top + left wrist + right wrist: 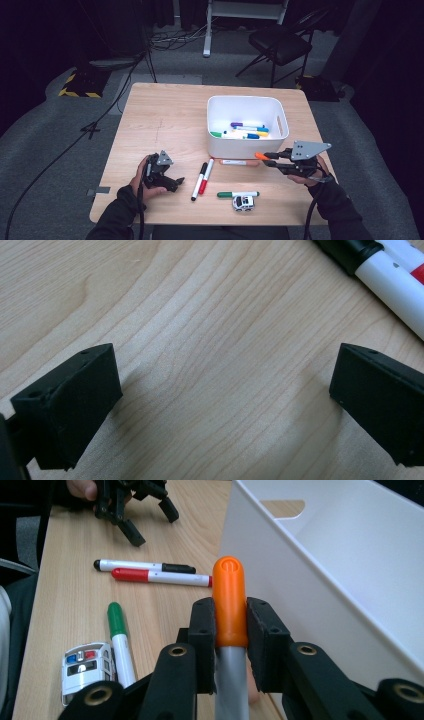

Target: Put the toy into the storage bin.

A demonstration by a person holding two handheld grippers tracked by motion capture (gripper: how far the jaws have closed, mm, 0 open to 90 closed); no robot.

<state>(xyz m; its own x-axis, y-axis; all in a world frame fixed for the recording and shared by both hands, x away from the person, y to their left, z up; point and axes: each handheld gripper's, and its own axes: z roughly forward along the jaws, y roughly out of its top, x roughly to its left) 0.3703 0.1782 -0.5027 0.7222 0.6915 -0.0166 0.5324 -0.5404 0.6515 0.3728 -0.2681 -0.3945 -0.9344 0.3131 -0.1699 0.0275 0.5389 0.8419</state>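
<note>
My right gripper (272, 160) is shut on an orange-capped marker (261, 156), held above the table just in front of the white bin (245, 102). In the right gripper view the pads clamp the orange cap (230, 600), which sticks out past the fingertips beside the bin wall (310, 580). My left gripper (176, 184) rests low over the table at the front left. Its jaws stand wide apart over bare wood (225, 385) with nothing between them. Several markers (245, 131) lie inside the bin.
A black marker (199, 175) and a red marker (206, 175) lie side by side mid-table. A green marker (238, 194) and a toy police car (243, 202) sit near the front edge. Another white marker (239, 162) lies against the bin's front.
</note>
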